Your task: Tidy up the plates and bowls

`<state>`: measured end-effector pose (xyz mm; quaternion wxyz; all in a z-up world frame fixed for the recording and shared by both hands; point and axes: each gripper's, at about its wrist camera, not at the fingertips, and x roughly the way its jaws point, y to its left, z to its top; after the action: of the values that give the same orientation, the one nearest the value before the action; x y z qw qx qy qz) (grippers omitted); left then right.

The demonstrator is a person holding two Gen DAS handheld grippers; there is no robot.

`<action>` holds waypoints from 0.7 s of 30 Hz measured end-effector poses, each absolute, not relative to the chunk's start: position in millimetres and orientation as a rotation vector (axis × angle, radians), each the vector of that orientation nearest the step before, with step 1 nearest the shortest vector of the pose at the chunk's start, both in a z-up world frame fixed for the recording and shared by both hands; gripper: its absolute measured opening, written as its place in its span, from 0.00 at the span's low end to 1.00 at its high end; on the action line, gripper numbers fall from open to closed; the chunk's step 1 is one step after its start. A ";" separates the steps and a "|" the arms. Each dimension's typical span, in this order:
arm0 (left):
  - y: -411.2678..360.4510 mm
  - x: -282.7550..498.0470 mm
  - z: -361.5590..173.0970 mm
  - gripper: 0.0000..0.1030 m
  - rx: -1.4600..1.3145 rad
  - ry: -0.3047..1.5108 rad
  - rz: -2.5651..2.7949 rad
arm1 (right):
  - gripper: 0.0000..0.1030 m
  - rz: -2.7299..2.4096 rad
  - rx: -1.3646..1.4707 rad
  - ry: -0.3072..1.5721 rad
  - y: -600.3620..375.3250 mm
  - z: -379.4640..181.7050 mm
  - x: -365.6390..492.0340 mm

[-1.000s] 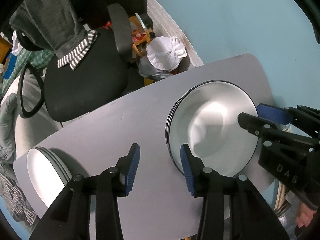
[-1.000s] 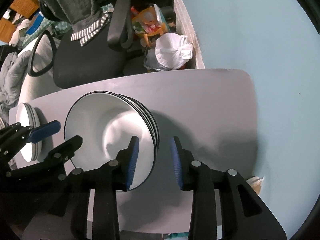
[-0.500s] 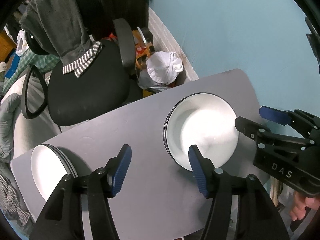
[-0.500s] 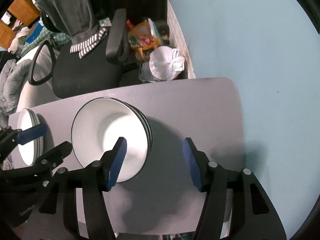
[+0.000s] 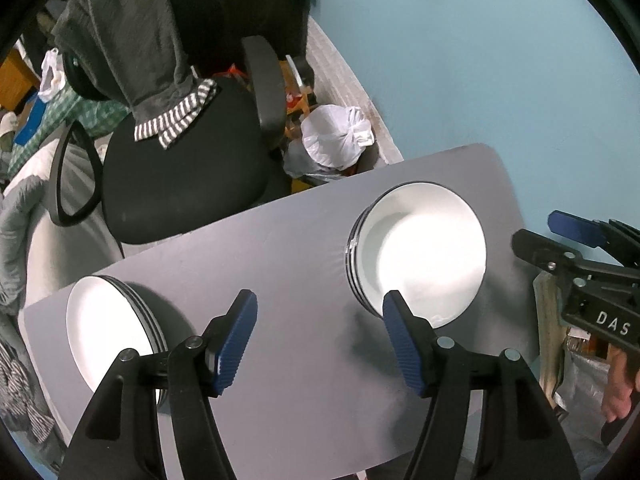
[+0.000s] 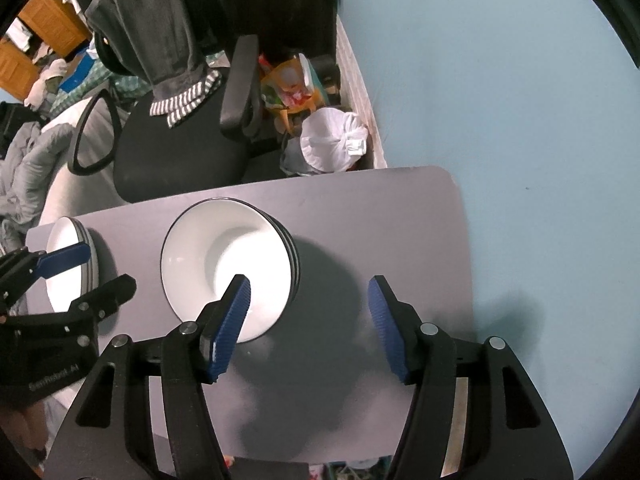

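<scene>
Table (image 5: 304, 264): flat, matte grey top with rounded corners, standing against a pale blue wall (image 5: 460, 60).
Stack of bowls (image 6: 230, 268): glossy white, round, deep, with thin dark rims; it sits mid-table, toward the wall end in the left wrist view (image 5: 420, 256).
Stack of plates (image 5: 108, 328): glossy white, shallow and round with dark rims, on the table's far end from the wall, well apart from the bowls (image 6: 70, 264).
Left gripper (image 5: 320, 340): black plastic arms with ribbed blue pads; jaws opening, nothing between them, above bare tabletop between the two stacks.
Right gripper (image 6: 310, 320): same build; jaws opening and empty, its left pad overlapping the bowls' rim in view, not pressing on it.
Office chair (image 5: 180, 176): black padded seat, with a grey garment with striped cuffs (image 5: 132, 44) draped over its back.
Change: a second ago both pairs of pads stood much closer together and the bowls loomed larger; both stacks now look smaller and more of the table shows.
</scene>
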<state>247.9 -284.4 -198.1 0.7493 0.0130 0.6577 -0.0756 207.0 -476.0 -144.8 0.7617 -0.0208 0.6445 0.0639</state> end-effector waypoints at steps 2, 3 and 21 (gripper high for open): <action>-280.3 248.3 -200.0 0.65 0.012 1.445 -0.163 | 0.61 0.140 -0.047 1.407 -480.9 -148.9 208.3; -277.6 249.2 -202.7 0.65 0.002 1.453 -0.159 | 0.61 0.136 -0.050 1.410 -482.2 -149.7 208.3; -284.4 265.5 -239.4 0.66 -0.066 1.533 -0.177 | 0.61 0.195 0.013 1.502 -492.6 -187.4 222.5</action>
<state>265.5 -284.4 -239.4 0.7163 -0.0300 0.6926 -0.0799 222.5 -492.6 -187.4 0.7268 0.0059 0.6811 0.0883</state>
